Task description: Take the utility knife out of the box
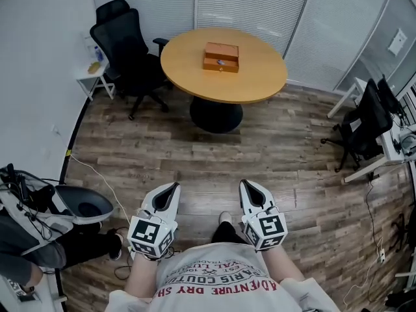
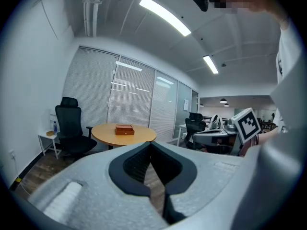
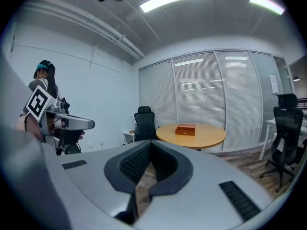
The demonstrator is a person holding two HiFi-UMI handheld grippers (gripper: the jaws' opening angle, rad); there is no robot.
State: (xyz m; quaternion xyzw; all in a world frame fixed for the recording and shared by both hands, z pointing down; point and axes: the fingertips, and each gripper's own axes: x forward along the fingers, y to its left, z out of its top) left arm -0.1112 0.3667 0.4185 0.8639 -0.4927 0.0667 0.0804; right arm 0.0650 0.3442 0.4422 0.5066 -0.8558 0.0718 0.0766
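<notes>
- The box (image 1: 221, 57) is seen at the middle of the table (image 1: 263, 83).
- The left gripper (image 1: 173, 187) and right gripper (image 1: 246, 184) are held well apart from the table, jaws pressed together, nothing gripped.

The person's shirt (image 1: 224, 277) carries red print, upside down from the head view — "ADVENTURE DRY". The smaller lines just above it on the shirt cannot be read reliably.
</notes>
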